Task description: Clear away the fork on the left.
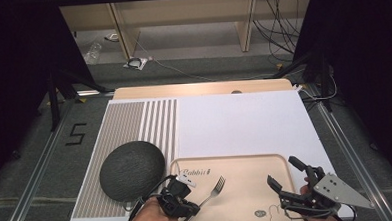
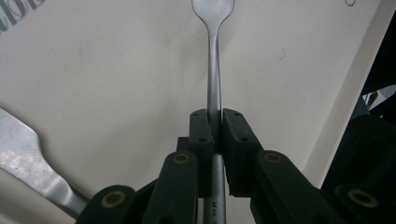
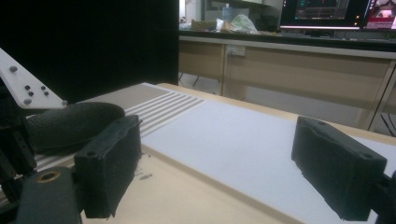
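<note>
One fork is pinched by its handle in the left claw, over the beige tray; the right claw is spread, empty. The fork should be lowered level and released gently.

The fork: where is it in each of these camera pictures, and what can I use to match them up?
High view: the fork lies low and centre, over the tray, its handle in the left gripper.
Left gripper view: it runs up the middle, handle pinched between the jaws.
Right gripper view: I cannot find it.
Shared landmark: the pale tray, seen behind the fork and under the right gripper's jaws.
</note>
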`<state>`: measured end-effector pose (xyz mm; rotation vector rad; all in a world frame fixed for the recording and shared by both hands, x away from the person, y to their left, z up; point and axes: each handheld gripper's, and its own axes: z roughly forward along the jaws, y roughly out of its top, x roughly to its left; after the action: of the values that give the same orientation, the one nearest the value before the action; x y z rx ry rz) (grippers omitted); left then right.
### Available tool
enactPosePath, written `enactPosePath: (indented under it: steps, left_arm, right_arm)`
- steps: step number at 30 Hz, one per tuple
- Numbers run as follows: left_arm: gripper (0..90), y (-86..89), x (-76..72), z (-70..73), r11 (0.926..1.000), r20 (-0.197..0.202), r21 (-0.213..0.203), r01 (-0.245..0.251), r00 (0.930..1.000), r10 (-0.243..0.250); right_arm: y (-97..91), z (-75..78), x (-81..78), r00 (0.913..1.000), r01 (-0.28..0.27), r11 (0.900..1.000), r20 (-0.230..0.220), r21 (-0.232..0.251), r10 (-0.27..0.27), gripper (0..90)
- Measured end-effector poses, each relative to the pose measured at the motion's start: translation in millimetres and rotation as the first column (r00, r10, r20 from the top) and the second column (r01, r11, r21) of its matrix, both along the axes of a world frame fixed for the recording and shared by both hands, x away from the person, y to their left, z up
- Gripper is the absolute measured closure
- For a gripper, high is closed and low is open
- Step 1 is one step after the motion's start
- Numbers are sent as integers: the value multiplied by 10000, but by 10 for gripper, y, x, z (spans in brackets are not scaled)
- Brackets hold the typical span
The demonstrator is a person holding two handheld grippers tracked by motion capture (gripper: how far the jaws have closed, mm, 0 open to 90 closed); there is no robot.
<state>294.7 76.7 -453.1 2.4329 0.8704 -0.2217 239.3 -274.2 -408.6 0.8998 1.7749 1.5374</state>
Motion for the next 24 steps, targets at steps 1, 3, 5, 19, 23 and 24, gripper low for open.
enactPosePath:
  steps: [1,3,5,19,23,24]
  left_arm:
    - [824,-3,-3,-5,10000,-34,33,35,10000,-35]
    - [824,-6,-7,-18,10000,-101,88,40,9999,-39]
    - [824,-16,-17,-31,9998,-170,188,44,9998,-41]
    - [823,-78,-44,-94,9973,-307,698,241,9993,-220]
    - [822,-92,-50,-101,9963,-257,812,273,9994,-253]
    - [820,-96,-57,-102,9963,-206,813,272,9995,-256]
  right_arm:
    - [1,-1,1,10000,0,10000,11,11,0,168]
    - [3,3,-3,10000,-8,10000,5,4,8,168]
    - [0,9,-9,10000,-27,10000,55,-7,27,168]
    - [0,13,-15,10000,-32,10000,38,-12,32,168]
    - [3,14,-18,10000,-43,10000,-6,-44,43,168]
    - [1,14,-17,10000,-45,10000,5,-49,45,168]
